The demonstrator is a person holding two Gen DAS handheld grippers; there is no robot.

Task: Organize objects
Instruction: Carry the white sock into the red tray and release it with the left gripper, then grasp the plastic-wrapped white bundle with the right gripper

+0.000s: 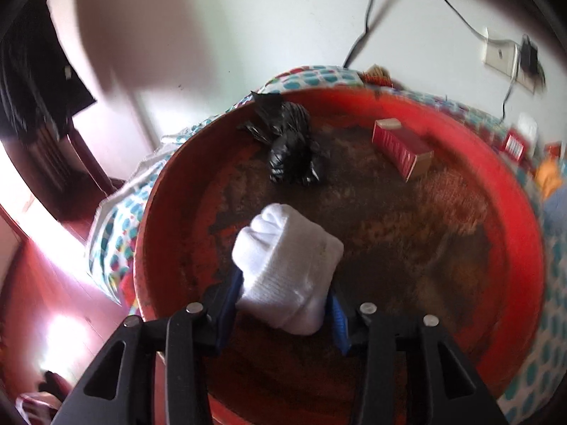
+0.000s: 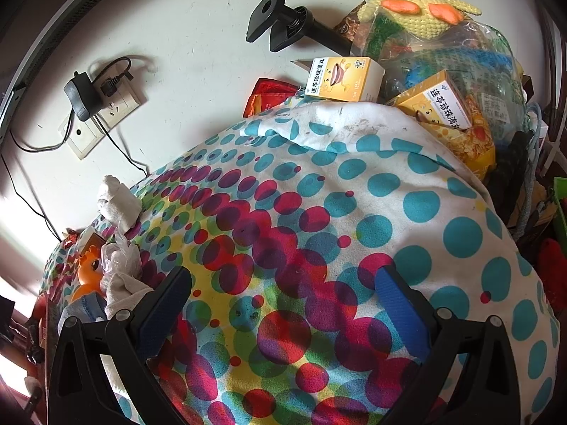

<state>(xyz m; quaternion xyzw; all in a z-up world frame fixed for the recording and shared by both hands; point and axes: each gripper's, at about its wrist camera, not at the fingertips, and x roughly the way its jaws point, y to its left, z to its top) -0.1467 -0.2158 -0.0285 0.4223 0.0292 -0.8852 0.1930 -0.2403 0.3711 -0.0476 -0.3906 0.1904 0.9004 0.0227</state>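
Note:
A rolled white sock point(image 1: 287, 255) sits between the blue pads of my left gripper point(image 1: 283, 287), which is shut on it. The sock hangs over the worn inside of a big red basin point(image 1: 514, 212). At the basin's far side lie a crumpled black plastic bag point(image 1: 290, 141) and a red box point(image 1: 400, 145). My right gripper point(image 2: 283, 276) is open, with nothing between its fingers. It hovers above a cloth with coloured dots point(image 2: 319, 194).
Two yellow medicine boxes point(image 2: 340, 78) point(image 2: 443, 102) and a yellow plush toy point(image 2: 425, 10) top a pile of bags at the back right. An orange toy point(image 2: 88, 272) and crumpled tissue point(image 2: 117, 202) lie at the left. A wall socket with charger point(image 2: 88, 99) and a black clamp point(image 2: 280, 24) are behind.

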